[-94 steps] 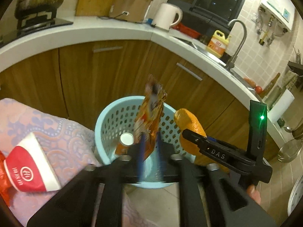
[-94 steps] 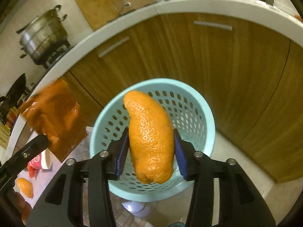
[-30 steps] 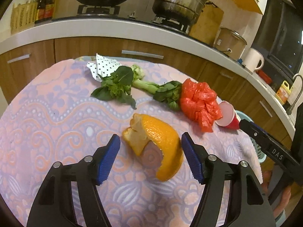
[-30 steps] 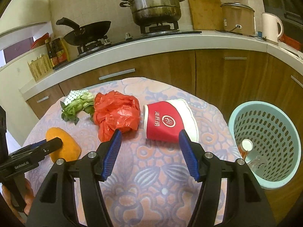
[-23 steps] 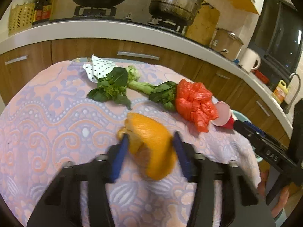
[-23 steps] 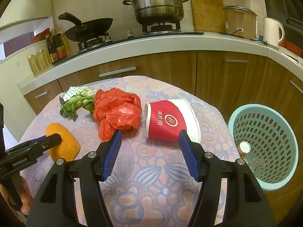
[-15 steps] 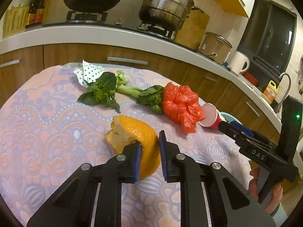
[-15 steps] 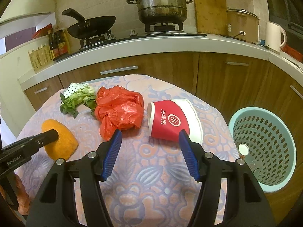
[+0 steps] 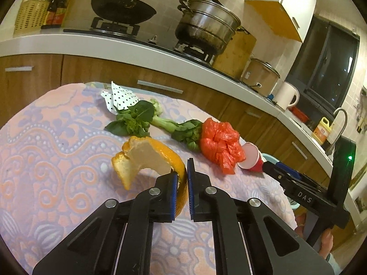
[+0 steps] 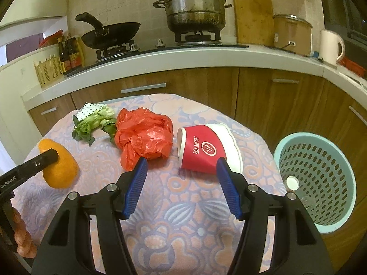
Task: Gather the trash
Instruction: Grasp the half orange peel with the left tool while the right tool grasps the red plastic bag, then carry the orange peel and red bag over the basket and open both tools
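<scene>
My left gripper (image 9: 182, 178) has just been closing, and now its blue pads pinch the thin edge of the orange peel (image 9: 146, 158). The peel curls up in front of the pads with its white inside showing. I think its far end is lifted a little off the tablecloth (image 9: 57, 160), but I cannot be sure from this view.

My right gripper (image 10: 180, 171) is wide open with nothing between its jaws. It hangs over the cloth and points at the red paper cup (image 10: 204, 149), which lies on its side just past the fingertips. The red plastic bag (image 10: 144, 137) sits crumpled beside the cup, near the left fingertip. Some green leaves (image 10: 94, 123) lie behind the bag, touching it, and a folded dotted paper (image 9: 119, 98) peeks out at their far end.

The blue basket (image 10: 318, 178) stands on the floor next to the table, off to the right of the cup. Something small with a round white top lies inside it.
</scene>
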### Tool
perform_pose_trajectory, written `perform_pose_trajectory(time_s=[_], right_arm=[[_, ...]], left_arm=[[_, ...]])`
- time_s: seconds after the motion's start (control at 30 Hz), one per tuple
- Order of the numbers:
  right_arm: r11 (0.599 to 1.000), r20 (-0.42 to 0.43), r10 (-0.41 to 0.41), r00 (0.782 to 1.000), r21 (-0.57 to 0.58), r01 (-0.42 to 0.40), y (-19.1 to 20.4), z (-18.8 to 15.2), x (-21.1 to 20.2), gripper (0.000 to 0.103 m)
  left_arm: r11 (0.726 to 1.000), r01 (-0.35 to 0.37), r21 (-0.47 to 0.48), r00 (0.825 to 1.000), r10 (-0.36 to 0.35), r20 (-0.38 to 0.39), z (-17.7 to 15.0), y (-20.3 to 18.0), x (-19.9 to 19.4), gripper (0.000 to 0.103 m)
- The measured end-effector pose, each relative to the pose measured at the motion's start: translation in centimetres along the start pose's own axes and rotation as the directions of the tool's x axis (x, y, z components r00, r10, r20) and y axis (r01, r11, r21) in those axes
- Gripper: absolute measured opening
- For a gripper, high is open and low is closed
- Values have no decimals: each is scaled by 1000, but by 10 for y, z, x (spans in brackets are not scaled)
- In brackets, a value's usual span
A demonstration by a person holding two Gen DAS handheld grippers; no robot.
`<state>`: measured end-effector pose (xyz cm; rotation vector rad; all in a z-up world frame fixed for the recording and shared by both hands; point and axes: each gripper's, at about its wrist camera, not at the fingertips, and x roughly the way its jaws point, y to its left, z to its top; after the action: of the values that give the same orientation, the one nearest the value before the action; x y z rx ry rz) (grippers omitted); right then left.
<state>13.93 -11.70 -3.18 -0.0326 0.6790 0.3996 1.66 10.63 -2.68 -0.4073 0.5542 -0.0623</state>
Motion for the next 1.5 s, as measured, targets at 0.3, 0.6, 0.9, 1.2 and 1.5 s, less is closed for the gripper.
perform_pose_trajectory(time_s=[0.3,0.6,0.9,1.2,1.5], right_arm=[[999,-29,36,999,-34,-37,11,40,0,59],[976,-219,42,975,-200,-87,61,66,71,78],[946,-300,-60,952,-321,-42,81,62,96,80],[892,-235,-99,967,-452,-18,103,54,66,52],[939,-101,26,995,-339,-59,83,78,-15,50]], left_arm=[[999,33,-1,999,-33,-10,1,2,1,6],[998,66,-7,997,-66,-27,0,3,2,6],[998,70,4,997,-70,-36,0,0,6,6],[997,19,75,1000,-18,-14,-1,-14,2,6],[990,75,116,997,-77,9,14,-45,-21,6]])
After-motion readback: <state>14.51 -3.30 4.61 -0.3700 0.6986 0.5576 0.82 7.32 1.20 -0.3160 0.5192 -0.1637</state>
